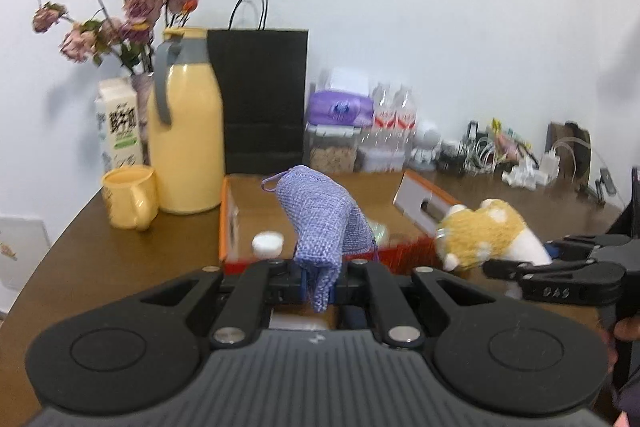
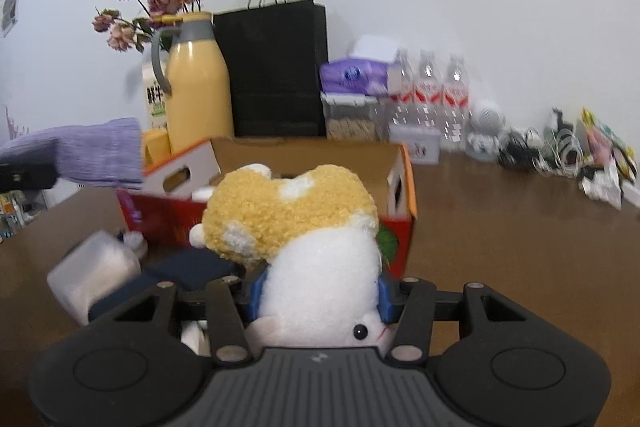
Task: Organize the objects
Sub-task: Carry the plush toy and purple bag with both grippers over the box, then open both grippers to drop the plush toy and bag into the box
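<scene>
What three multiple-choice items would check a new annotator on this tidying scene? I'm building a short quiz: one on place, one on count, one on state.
1. Where does the black paper bag stand?
A. Behind the cardboard box, by the wall
B. Inside the box
C. On the floor

2. How many clear water bottles stand in the row?
A. One
B. Three
C. Five

3. What is the right tool doing?
A. Hanging open and empty
B. Closed on the plush toy
C. Holding the yellow mug

Answers: 1 A, the bag rises behind the box's far wall; 2 B, three red-labelled bottles show in the right wrist view; 3 B, its blue pads press the toy's white body.
</scene>
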The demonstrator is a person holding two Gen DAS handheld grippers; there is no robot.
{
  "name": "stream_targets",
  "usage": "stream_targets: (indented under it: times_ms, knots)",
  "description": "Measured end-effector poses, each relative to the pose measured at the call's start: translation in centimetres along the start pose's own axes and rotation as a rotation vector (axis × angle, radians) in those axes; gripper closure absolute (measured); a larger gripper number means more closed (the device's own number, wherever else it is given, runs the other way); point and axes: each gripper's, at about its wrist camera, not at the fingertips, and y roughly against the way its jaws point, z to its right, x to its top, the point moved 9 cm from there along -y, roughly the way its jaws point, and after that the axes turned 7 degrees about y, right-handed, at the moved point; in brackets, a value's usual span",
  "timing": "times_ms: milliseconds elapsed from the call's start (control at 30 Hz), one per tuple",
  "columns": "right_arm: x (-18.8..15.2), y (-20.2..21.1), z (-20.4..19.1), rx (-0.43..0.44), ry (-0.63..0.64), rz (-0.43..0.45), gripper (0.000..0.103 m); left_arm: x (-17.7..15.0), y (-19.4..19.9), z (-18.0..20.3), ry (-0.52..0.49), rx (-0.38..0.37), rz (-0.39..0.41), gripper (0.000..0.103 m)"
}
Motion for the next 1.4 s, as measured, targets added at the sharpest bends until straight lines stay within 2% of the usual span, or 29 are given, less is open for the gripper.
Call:
stream_targets:
  times_ms: [267,533,633,733,967,1100,1133,1200,1233,1267,1300,1333,1367,1400]
  knots:
    - [6.2,-4.2,0.3,-0.009,0.025,0.052,0.054,4.0,-5.3,1.1,0.062,-0.003,0.037,0.093]
    - [9.9,-11.5,1.6,-0.039,0.021,0.035,0.054,6.1,-13.3,0.1,0.120,0.044,-0.006,0.093]
    - [9.8,-14.7,2.6,-0.051,0.005,-0.011,0.054,6.0,-16.3,-0.5,0.140,0.091,-0.036,0.093]
    - [9.1,-17.1,3.4,-0.071,0.003,-0.051,0.054,4.4,-18.7,-1.6,0.147,0.157,-0.095,0.093]
    - [7.0,-19.2,3.9,-0.069,-0.003,-0.110,0.054,1.7,-21.1,-2.8,0.140,0.193,-0.188,0.093]
    - [6.2,-19.8,4.0,-0.065,-0.009,-0.142,0.054,1.5,-20.9,-2.8,0.144,0.186,-0.190,0.090]
    - [6.1,-19.8,3.9,-0.063,-0.008,-0.145,0.053,1.6,-20.8,-2.7,0.141,0.183,-0.182,0.087]
    - [6.1,-19.7,3.7,-0.059,-0.005,-0.146,0.046,1.8,-20.5,-2.4,0.136,0.180,-0.169,0.065]
    - [6.1,-19.6,3.6,-0.058,-0.003,-0.141,0.042,1.9,-20.3,-2.3,0.136,0.174,-0.159,0.044]
    - [6.2,-19.4,3.6,-0.060,-0.002,-0.136,0.032,2.1,-20.1,-2.1,0.134,0.168,-0.144,0.034]
    - [6.3,-19.2,3.5,-0.062,-0.001,-0.129,0.026,2.3,-20.0,-2.0,0.130,0.166,-0.134,0.031]
    - [6.4,-19.0,3.5,-0.064,-0.001,-0.123,0.024,2.4,-19.8,-1.8,0.126,0.167,-0.128,0.021]
    - [6.5,-18.8,3.6,-0.066,-0.003,-0.118,0.021,2.6,-19.7,-1.7,0.125,0.169,-0.124,0.005]
    - [6.6,-18.6,3.7,-0.065,-0.007,-0.115,0.018,2.7,-19.6,-1.6,0.123,0.172,-0.115,0.000]
